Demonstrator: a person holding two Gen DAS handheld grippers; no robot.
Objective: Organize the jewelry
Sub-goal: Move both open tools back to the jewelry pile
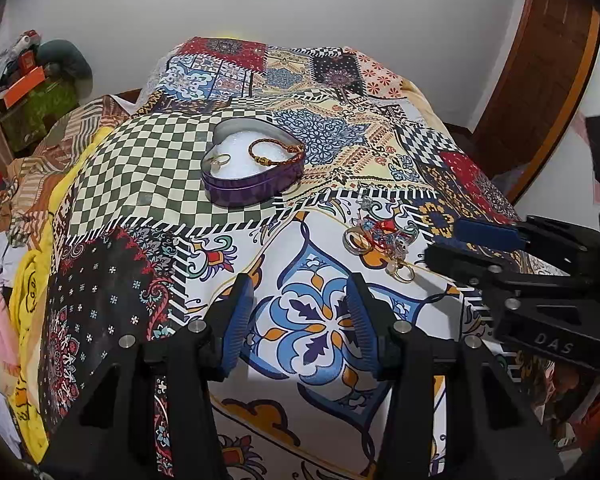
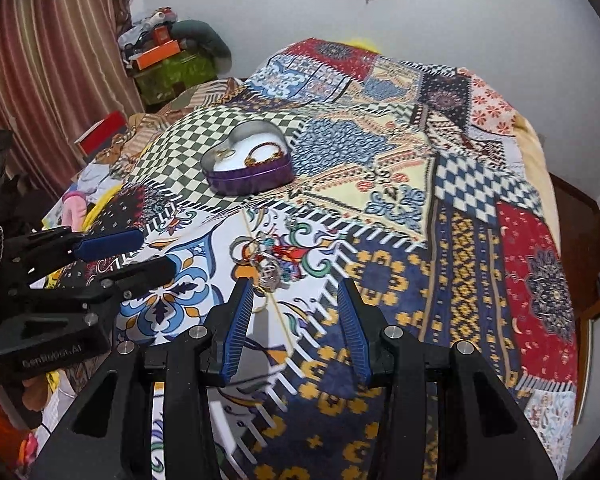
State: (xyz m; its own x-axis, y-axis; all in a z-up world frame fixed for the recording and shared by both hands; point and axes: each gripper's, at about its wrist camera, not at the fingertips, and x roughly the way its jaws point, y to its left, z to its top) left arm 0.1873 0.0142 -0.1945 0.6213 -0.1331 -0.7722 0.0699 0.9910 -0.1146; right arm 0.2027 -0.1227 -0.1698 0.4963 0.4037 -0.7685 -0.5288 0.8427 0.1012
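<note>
A purple heart-shaped tin [image 1: 252, 168] stands open on the patchwork bedspread [image 1: 140, 168] of a bed. Inside the tin, on white padding, lie a braided bracelet [image 1: 276, 152] and what looks like a ring [image 1: 219, 160]. In front of the tin, toward the cameras and a little to the right, a small heap of loose jewelry [image 1: 384, 240] lies on the bedspread. The left hand-held gripper [image 1: 300, 300] hovers nearer than the heap, its blue pads apart with nothing between them. The right hand-held gripper [image 2: 296, 304] is just before the heap, also apart and empty.
</note>
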